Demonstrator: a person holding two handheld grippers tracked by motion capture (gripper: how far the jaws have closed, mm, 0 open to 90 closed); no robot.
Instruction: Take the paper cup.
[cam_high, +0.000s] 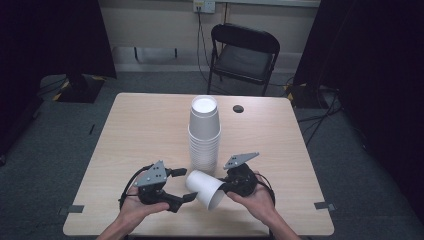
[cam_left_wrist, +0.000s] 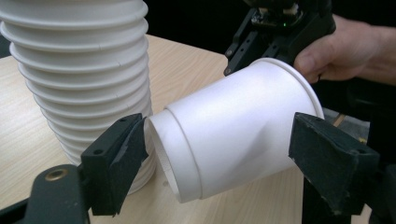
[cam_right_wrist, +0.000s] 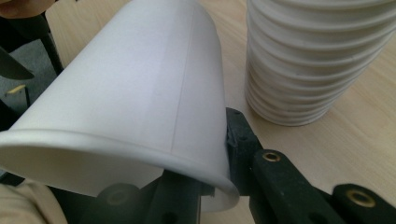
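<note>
Grey carpet surrounds a light wooden table (cam_high: 140, 135) that fills the middle of the high view, with a black folding chair (cam_high: 243, 55) against the wall at the upper centre and a small dark round hole (cam_high: 238, 108) in the tabletop near its far edge.

At the centre of the table stands a tall stack of white paper cups (cam_high: 204, 135), upside down, its ribbed rims showing at the upper left of the left gripper view (cam_left_wrist: 84, 79) and the upper right of the right gripper view (cam_right_wrist: 317, 60).

Just below the stack in the high view, a single white paper cup (cam_high: 206, 189) is held on its side above the table, its mouth towards the lower right. The right gripper (cam_high: 231, 187), in the person's right hand (cam_high: 255, 197), is clamped on this cup's rim; the right gripper view shows the rim (cam_right_wrist: 116, 149) pinched between the black jaws at the bottom of the frame.

The left gripper (cam_high: 187, 186), held in the left hand (cam_high: 135, 205) at the lower left, stands released: in the left gripper view its two jaws sit wide apart on either side of the cup (cam_left_wrist: 233, 144), the left one just beside the cup's base without pressing on it, the right one clear of the wall.
</note>
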